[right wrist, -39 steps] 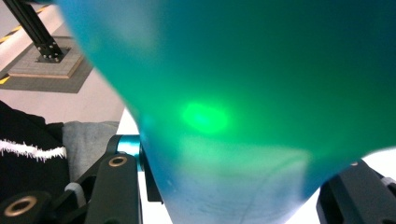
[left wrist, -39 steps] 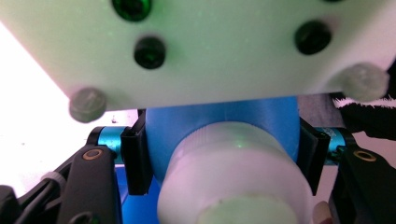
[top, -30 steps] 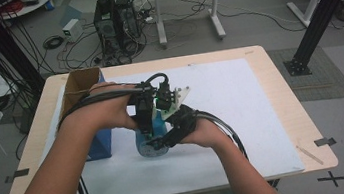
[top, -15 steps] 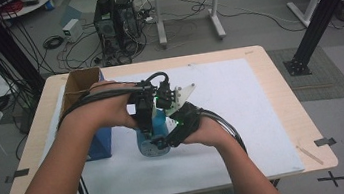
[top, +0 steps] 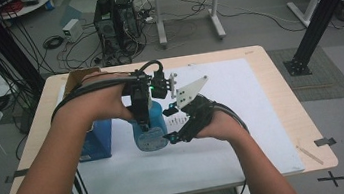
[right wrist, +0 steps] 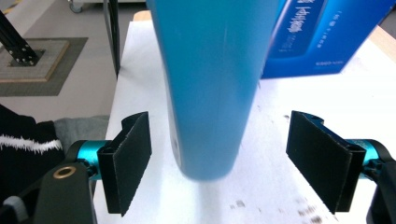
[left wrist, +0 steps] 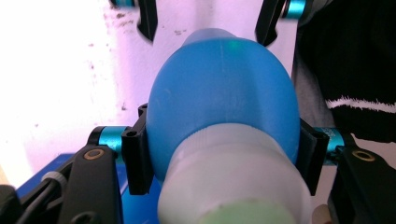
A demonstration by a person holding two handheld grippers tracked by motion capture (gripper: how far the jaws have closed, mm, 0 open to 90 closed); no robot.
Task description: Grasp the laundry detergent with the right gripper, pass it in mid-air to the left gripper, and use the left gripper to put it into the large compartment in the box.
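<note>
A blue bottle (top: 150,130) with a pale cap end hangs tilted above the white sheet, its base toward the table's front. My left gripper (top: 140,101) is shut on it; in the left gripper view (left wrist: 224,158) both pads (left wrist: 137,158) press the blue body (left wrist: 224,93) just past the pale neck. My right gripper (top: 169,124) stands open beside the bottle's lower end. From the right gripper view (right wrist: 233,158), the bottle's body (right wrist: 210,93) hangs between the spread pads (right wrist: 130,158), touching neither.
A blue carton (top: 96,140) stands left of the bottle on the white sheet (top: 243,118), also seen as a blue carton (right wrist: 322,37) behind the bottle. A cardboard box (top: 74,79) sits at the back left. Cables trail off the table's left side.
The right hand has shifted slightly right and its grey plate has tipped up. The left gripper keeps hold of the bottle, which has moved little.
</note>
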